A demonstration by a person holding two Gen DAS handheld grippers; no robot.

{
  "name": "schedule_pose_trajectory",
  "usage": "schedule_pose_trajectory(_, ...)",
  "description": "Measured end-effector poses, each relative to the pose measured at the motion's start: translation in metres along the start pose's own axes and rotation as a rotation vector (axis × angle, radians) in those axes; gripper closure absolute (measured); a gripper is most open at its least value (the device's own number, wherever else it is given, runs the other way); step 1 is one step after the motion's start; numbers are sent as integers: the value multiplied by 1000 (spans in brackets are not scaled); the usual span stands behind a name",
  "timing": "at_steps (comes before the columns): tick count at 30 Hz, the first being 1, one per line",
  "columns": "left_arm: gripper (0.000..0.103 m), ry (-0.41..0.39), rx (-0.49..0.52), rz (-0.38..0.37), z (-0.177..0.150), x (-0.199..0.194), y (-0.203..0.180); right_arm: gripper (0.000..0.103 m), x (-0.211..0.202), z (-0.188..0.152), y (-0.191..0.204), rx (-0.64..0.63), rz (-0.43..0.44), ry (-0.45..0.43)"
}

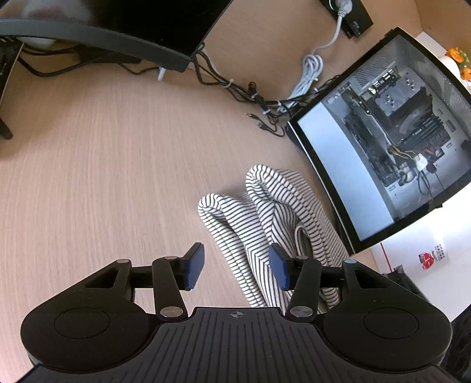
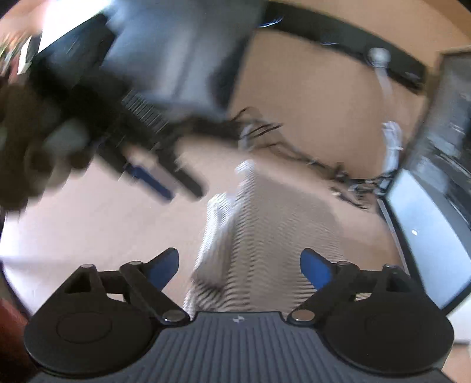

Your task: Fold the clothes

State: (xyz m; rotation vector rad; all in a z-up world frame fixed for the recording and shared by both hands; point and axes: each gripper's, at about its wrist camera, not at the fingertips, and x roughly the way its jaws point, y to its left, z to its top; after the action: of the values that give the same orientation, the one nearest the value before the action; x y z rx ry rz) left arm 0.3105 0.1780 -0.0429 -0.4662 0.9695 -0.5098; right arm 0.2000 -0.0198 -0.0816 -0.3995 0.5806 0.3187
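A black-and-white striped garment (image 1: 265, 218) lies folded in a narrow bundle on the wooden table, close to a computer case. My left gripper (image 1: 237, 265) is open and empty, hovering above the bundle's near end. In the blurred right wrist view the striped garment (image 2: 265, 235) lies ahead between the fingers. My right gripper (image 2: 239, 266) is open and empty above it. The left gripper (image 2: 153, 179) shows there at the upper left, also blurred.
A glass-sided computer case (image 1: 391, 141) stands right of the garment. A monitor (image 1: 123, 26) stands at the back left. Black and white cables (image 1: 265, 100) run along the back. The light wooden table (image 1: 103, 176) spreads to the left.
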Motion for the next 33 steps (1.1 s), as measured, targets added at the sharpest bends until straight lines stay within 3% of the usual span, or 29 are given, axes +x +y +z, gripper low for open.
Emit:
schedule_pose_trajectory(1, 50, 1, -2, -1, 1, 0, 0, 13, 2, -3, 6, -24, -19, -7)
schedule_pose_trajectory(2, 50, 2, 0, -2, 1, 1, 0, 20, 3, -6, 11, -45, -37, -13)
schedule_pose_trajectory(4, 50, 2, 12, 3, 2, 0, -1, 30, -5, -4, -3, 88, -41, -32)
schedule_pose_trajectory(6, 50, 0, 16, 6, 2, -1, -2, 31, -17, -3, -22, 246, -45, -56)
schedule_pose_trajectory(8, 50, -1, 8, 9, 1, -2, 1, 32, -20, -8, -33, 277, -102, -65)
schedule_pose_trajectory(13, 50, 15, -17, 16, -1, 3, 4, 31, -11, -14, -11, 139, -94, -47)
schedule_pose_trajectory(16, 50, 21, -7, 16, 0, 5, 0, 16, -16, -11, 6, 96, -42, -74)
schedule_pose_trajectory(18, 50, 23, -1, 16, 1, 7, -2, 16, -17, -12, 20, 21, -49, -63)
schedule_pose_trajectory(19, 50, 23, 1, 16, 1, 7, -3, 23, -16, -13, 24, 16, -62, -57)
schedule_pose_trajectory(20, 50, 24, 3, 17, 1, 8, -5, 36, -13, -12, 20, 56, -66, -49)
schedule_pose_trajectory(26, 48, 38, 2, 21, -3, 8, -7, 46, -19, -14, -29, 339, -90, -42)
schedule_pose_trajectory(29, 48, 67, 8, -44, -6, 11, -12, 46, -17, -15, -36, 376, -49, -38)
schedule_pose_trajectory(33, 50, 133, 6, -188, -8, 23, -27, 43, -18, -17, -8, 181, -60, -41)
